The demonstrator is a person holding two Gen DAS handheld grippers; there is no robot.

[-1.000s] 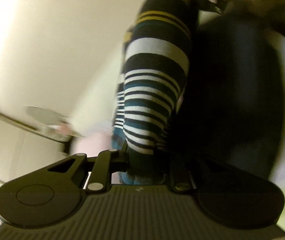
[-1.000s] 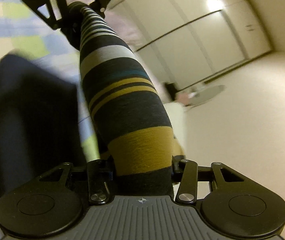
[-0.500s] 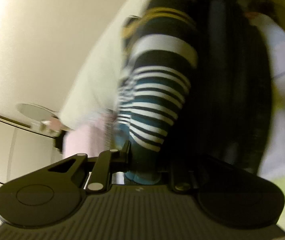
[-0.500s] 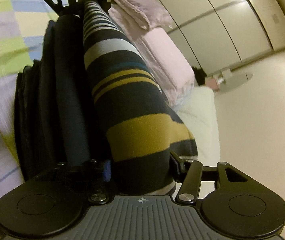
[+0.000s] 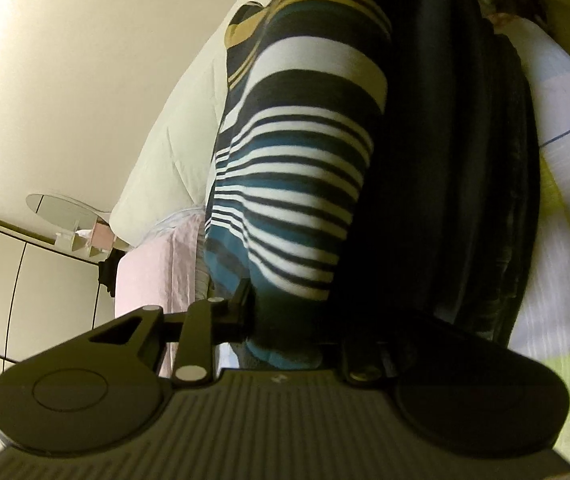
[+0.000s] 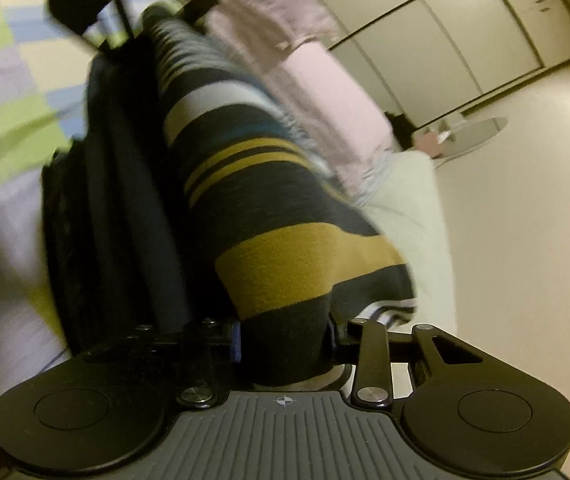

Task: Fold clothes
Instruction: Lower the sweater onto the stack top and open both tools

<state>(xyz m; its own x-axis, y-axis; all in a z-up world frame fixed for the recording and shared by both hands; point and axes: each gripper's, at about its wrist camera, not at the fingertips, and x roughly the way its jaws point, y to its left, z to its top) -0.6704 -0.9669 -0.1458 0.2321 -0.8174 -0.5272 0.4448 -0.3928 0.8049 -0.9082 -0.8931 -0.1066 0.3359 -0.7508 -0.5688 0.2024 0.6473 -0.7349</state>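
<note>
A striped garment (image 5: 301, 152) in navy, white, teal and mustard stretches between both grippers. My left gripper (image 5: 289, 320) is shut on its teal and white end. My right gripper (image 6: 285, 344) is shut on its dark and mustard end (image 6: 309, 264). In the right wrist view the left gripper (image 6: 141, 4) appears at the top, blurred, at the garment's far end. A pile of dark folded clothes (image 5: 457, 184) lies right beside the striped garment, also visible as dark clothes (image 6: 117, 200) on its left in the right wrist view.
A bedspread (image 6: 1, 92) with green, blue and pale checks lies below. Pink bedding (image 6: 325, 76) and a white pillow (image 5: 173, 120) sit at the bed's side. White wardrobe doors (image 6: 465, 32) and a round glass table (image 6: 473, 128) stand beyond, across pale floor.
Both grippers have swung the stretched striped garment down toward the bed, alongside the dark pile. The grips have not changed.
</note>
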